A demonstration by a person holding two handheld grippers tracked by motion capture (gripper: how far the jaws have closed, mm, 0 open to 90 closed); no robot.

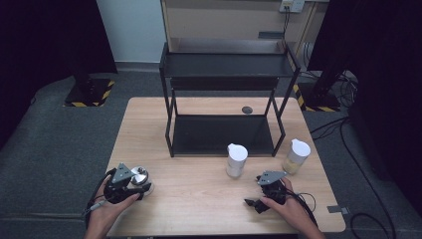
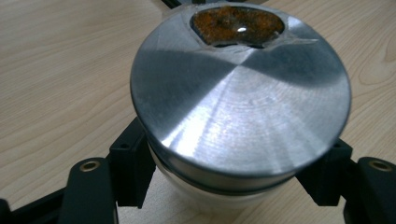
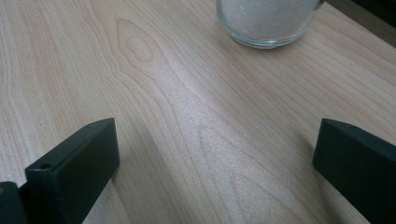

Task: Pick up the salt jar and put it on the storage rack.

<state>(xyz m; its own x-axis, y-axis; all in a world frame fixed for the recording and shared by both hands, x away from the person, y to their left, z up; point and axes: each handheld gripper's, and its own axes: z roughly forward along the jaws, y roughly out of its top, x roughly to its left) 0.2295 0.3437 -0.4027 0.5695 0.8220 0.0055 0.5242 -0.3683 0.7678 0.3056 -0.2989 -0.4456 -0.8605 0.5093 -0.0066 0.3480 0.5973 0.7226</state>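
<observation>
A small jar with a brushed metal lid (image 2: 240, 107) and a window onto orange-brown contents stands on the wooden table near its front left. My left gripper (image 2: 233, 186) is shut on it, its black pads (image 2: 133, 168) pressing the jar's body just under the lid on both sides. In the high view the same jar (image 1: 140, 176) sits in that gripper (image 1: 141, 186), held by a hand. My right gripper (image 1: 253, 204) rests at the front right. Its jaws (image 3: 215, 172) stand wide open over bare wood, with a glass jar of white powder (image 3: 268, 21) ahead of them.
A black two-tier rack (image 1: 169, 124) stands at the back middle of the table (image 1: 199, 199). A white-capped jar (image 1: 236, 160) stands in front of it, and another with yellowish contents (image 1: 296, 157) to its right. A small dark disc (image 1: 247, 110) lies behind the rack's lower shelf.
</observation>
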